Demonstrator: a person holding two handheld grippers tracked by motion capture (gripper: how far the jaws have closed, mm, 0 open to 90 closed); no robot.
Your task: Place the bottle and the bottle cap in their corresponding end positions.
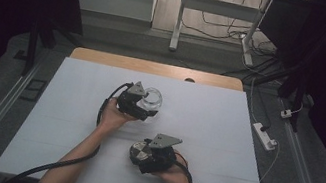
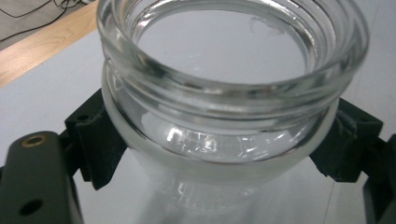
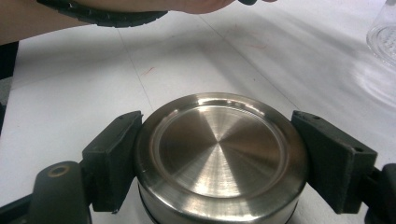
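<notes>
at a white-covered worktop (image 1: 69,120), a person's left tongs (image 1: 147,105) clamp a clear round glass jar (image 2: 224,93) just below its threaded neck, the black jaws pressing on either side while its open mouth tilts towards the camera riding on those tongs. in the high view the jar (image 1: 152,99) sits near the middle of the worktop, at the far end of the left tongs. nearer the person, the right tongs (image 1: 140,152) are clenched on a round brushed-steel lid (image 3: 219,154), jaws tight against its rim, its flat face up; from above, the lid (image 1: 141,151) is well apart from the jar and low over or on the white surface, which of the two cannot be told. the work appears to be at the stage where jar and lid are each held separately, with the jar open. capping it would call for carrying the lid across, setting it level over the mouth and turning it onto the thread while the left tongs steady the glass.
</notes>
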